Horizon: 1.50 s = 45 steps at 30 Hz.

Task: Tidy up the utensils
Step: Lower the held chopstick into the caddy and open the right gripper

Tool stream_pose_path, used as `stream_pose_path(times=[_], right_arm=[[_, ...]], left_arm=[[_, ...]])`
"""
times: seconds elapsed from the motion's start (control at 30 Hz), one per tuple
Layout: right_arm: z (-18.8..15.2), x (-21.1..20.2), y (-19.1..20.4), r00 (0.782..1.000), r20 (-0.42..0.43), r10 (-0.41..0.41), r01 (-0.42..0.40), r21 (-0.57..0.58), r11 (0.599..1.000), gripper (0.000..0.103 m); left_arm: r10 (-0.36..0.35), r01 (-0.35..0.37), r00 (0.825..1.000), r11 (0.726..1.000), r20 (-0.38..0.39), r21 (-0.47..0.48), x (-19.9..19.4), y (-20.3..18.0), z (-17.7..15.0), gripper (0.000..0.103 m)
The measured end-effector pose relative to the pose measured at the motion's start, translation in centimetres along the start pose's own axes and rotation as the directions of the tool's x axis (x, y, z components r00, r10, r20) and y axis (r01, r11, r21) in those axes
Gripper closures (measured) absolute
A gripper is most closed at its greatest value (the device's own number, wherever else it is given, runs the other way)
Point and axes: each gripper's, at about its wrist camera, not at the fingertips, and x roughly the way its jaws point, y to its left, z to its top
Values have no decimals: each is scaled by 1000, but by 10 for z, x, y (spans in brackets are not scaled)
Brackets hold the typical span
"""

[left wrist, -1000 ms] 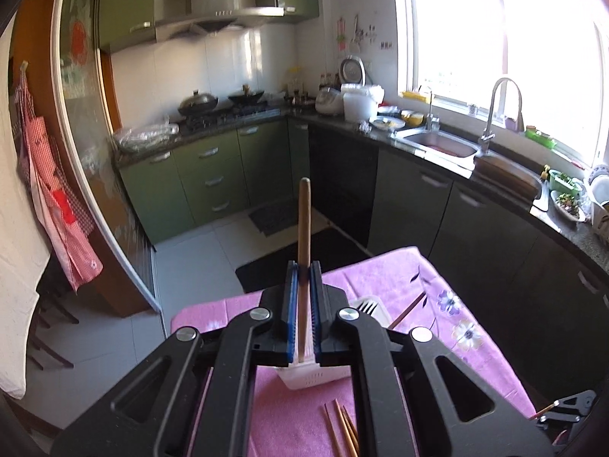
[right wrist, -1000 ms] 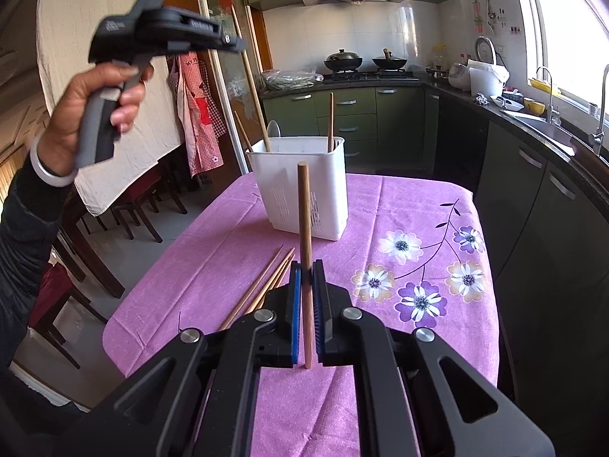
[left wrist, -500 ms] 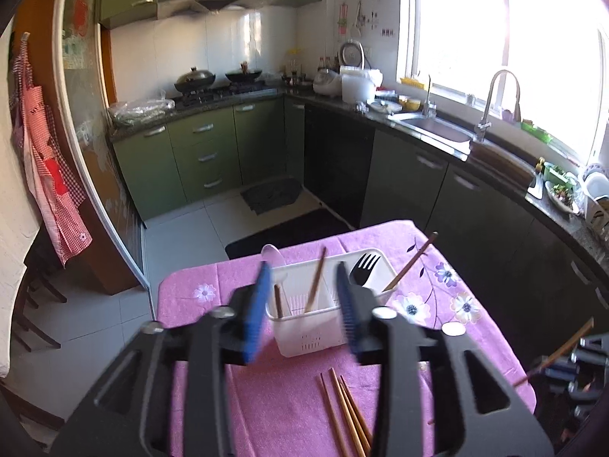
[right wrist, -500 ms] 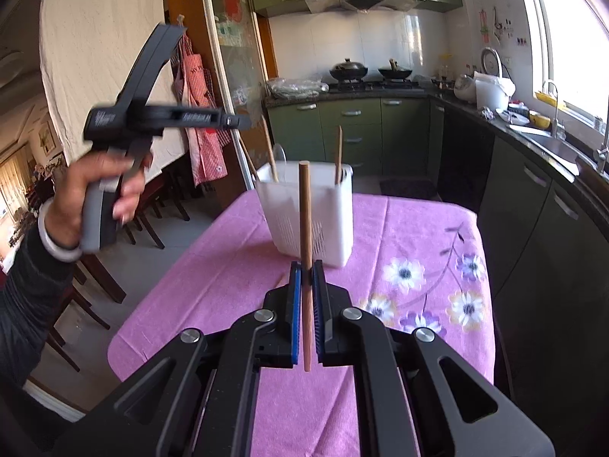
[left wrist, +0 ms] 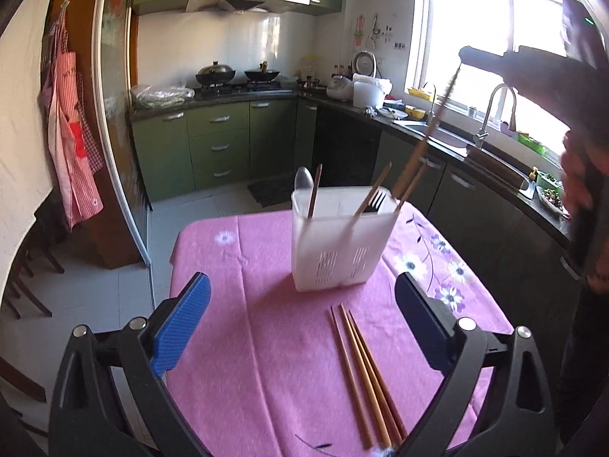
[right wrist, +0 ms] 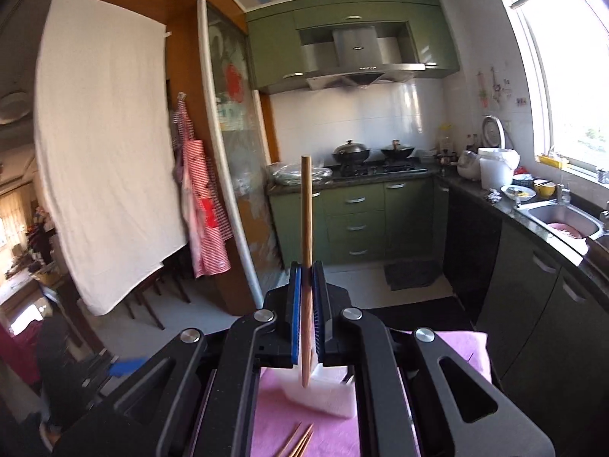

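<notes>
Left wrist view: the left tongs (left wrist: 300, 320), which pinched a chopstick a second ago, have just been opening and now gape empty over three loose wooden chopsticks (left wrist: 365, 377) on the pink floral desk (left wrist: 236, 266). Beyond stands the white slotted plastic holder (left wrist: 340, 243), with chopsticks, fork and spoon inside. Higher than before, the right tongs (right wrist: 306, 320) stay clamped on one smooth, upright wooden chopstick (right wrist: 306, 228).
</notes>
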Motion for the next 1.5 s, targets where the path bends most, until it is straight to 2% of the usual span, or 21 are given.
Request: stream_pose_path(times=[0.13, 0.27, 0.57, 0.6, 0.63, 0.73, 0.8, 0.9, 1.03, 1.1, 1.2, 1.33, 1.43, 1.5], right_arm=[[0, 42, -8, 998, -48, -50, 51, 15, 999, 96], [-18, 73, -14, 991, -103, -91, 91, -1, 996, 96], [-60, 120, -19, 965, -231, -120, 115, -36, 993, 96], [-61, 121, -19, 964, -236, -118, 112, -38, 993, 93], [-62, 120, -19, 964, -241, -117, 110, -40, 993, 88], [-58, 108, -17, 970, -212, -116, 107, -52, 993, 88], [-51, 87, -12, 980, -165, -110, 101, -58, 993, 88], [-48, 46, -7, 991, -100, -86, 79, -67, 995, 82], [-68, -3, -4, 994, -75, -85, 79, -87, 993, 78], [-95, -18, -9, 988, -117, -100, 91, -84, 992, 77], [-137, -26, -17, 972, -188, -138, 124, -86, 989, 77], [-190, -22, -38, 939, -307, -155, 147, -50, 988, 77], [-217, -18, -58, 921, -362, -148, 160, 4, 987, 77], [-227, -17, -65, 915, -378, -138, 160, 27, 987, 77]], left_arm=[[0, 0, 999, 1000, -40, 5, 8, 5, -14, 10], [8, -8, 999, 1000, -47, 12, 12, 5, -18, 10], [23, -21, 998, 999, -65, 29, 21, -2, -20, 10], [23, -21, 997, 999, -69, 32, 21, -3, -20, 10], [24, -21, 997, 999, -71, 35, 22, -4, -20, 10], [23, -20, 997, 999, -79, 43, 24, -7, -21, 10], [22, -18, 996, 999, -82, 47, 25, -9, -22, 10], [18, -13, 996, 999, -91, 50, 27, -13, -24, 10], [-1, 7, 993, 999, -121, 48, 35, -18, -28, 10], [-28, 33, 987, 999, -157, 34, 45, -21, -30, 10], [-79, 81, 970, 997, -229, -2, 65, -24, -35, 10], [-117, 109, 938, 993, -325, -41, 101, -33, -43, 10], [-133, 122, 913, 991, -386, -54, 125, -41, -50, 20], [-135, 121, 895, 991, -426, -59, 140, -45, -54, 30]])
